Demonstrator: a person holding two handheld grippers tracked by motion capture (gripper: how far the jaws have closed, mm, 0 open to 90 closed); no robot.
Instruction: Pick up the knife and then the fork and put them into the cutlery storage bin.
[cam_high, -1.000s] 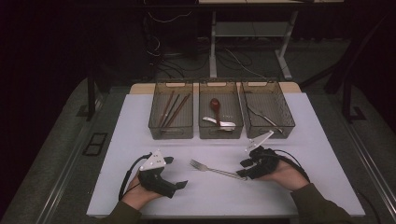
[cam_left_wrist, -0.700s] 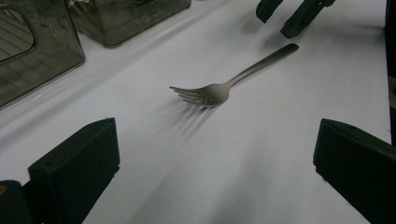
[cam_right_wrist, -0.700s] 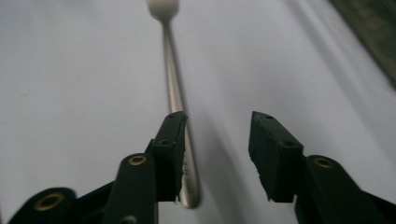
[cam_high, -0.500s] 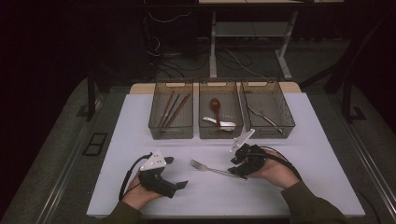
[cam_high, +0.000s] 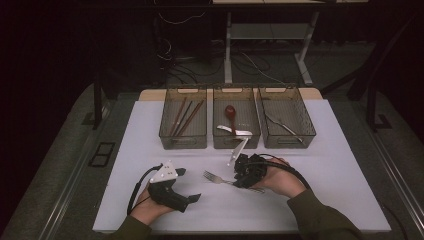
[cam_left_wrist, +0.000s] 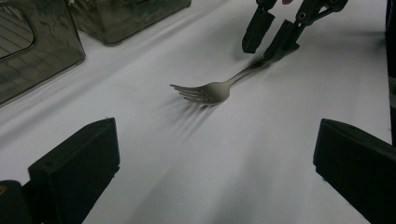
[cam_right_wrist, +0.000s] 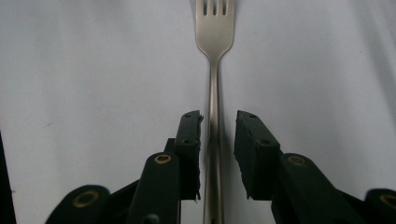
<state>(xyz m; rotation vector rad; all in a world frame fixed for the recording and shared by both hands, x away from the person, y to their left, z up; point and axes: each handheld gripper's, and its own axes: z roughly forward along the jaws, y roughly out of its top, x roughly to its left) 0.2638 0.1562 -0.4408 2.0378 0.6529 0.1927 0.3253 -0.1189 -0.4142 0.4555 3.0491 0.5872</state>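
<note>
1. On the white table (cam_high: 350, 165) lies one fork (cam_high: 220, 179), in front of three dark bins (cam_high: 236, 142) set in a row.
2. Left bin: about three brown sticks (cam_high: 184, 116). Middle bin: a red-bowled spoon (cam_high: 230, 113) and a pale utensil. Right bin: one metal utensil (cam_high: 282, 125), hard to make out.
3. Fork's handle end is hidden under the right gripper (cam_right_wrist: 217, 126) in the high view.
4. Fork's long axis runs left to right across the table, tines toward the left gripper (cam_high: 192, 197).
5. Right gripper's jaws have just been closing, the handle between them, a sliver of gap on each side, not yet pinching.
6. Left gripper rests on the table, jaws spread wide, nothing between them.
</note>
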